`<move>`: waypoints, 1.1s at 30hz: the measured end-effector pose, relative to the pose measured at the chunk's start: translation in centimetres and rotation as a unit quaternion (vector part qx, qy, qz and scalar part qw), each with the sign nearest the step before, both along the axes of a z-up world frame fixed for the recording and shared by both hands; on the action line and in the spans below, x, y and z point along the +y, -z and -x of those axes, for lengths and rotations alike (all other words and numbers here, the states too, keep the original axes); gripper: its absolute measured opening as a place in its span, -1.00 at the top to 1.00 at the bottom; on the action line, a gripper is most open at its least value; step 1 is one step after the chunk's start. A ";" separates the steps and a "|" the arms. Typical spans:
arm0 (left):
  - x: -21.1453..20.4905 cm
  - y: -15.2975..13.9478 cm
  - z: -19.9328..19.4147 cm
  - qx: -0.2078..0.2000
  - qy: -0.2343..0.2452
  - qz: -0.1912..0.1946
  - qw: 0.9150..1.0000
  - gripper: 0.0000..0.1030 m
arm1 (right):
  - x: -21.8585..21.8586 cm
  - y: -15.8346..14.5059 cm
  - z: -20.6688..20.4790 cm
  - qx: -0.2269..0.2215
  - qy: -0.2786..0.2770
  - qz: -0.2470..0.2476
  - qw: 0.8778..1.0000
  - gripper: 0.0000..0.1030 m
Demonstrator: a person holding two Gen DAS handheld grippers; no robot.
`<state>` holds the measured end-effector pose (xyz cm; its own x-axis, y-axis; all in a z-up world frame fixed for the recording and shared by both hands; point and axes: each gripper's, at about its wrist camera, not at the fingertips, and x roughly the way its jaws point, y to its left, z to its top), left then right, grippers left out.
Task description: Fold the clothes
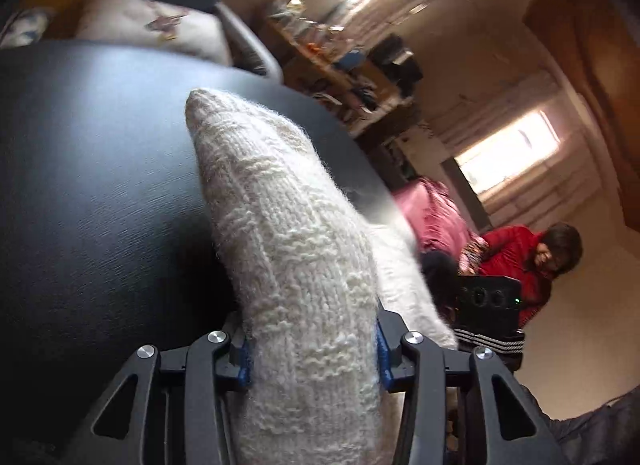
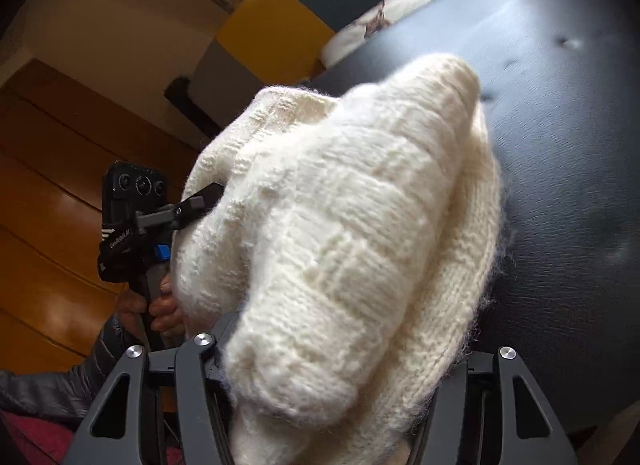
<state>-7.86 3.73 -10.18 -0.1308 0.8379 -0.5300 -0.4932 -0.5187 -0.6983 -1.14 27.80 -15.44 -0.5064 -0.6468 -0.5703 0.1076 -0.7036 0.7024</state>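
Note:
A cream knitted sweater (image 1: 288,257) is bunched up over a black leather-like surface (image 1: 96,169). My left gripper (image 1: 314,349) is shut on a thick fold of it, blue pads (image 1: 244,361) pressing both sides. In the right wrist view the same sweater (image 2: 344,233) fills the middle in a thick roll. My right gripper (image 2: 340,377) is shut on it, its fingertips buried in the wool. The left gripper (image 2: 192,209) shows at the sweater's left side, held by a hand (image 2: 164,305).
The black surface (image 2: 560,125) curves away to the right. A patterned pillow (image 1: 152,25) and a yellow and grey block (image 2: 280,25) lie beyond it. A person in a red jacket (image 1: 516,261) sits past the edge, near cluttered shelves (image 1: 344,65).

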 end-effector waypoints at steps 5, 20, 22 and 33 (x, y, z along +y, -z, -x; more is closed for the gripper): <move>4.8 -1.9 1.0 0.013 0.044 -0.007 0.999 0.14 | 3.1 -2.1 -1.2 0.035 0.040 0.001 0.999 -0.17; 30.0 -5.7 8.2 0.090 0.150 0.059 0.983 0.12 | 21.6 -4.7 0.6 0.053 0.204 -0.072 0.975 -0.16; 32.8 -2.3 9.0 0.083 0.148 0.130 0.977 0.12 | 23.8 -1.6 1.1 0.015 0.223 -0.073 0.972 -0.16; 34.6 0.6 11.8 0.062 0.143 0.171 0.973 -0.07 | 26.5 1.4 -0.5 0.026 0.235 -0.018 0.971 -0.20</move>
<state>-19.62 38.37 -10.76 0.0011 0.6269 -0.7791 -0.7216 -0.5388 -0.4346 -0.62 54.31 -16.80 -0.7704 -0.3162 -0.5536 -0.1968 -0.7080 0.6782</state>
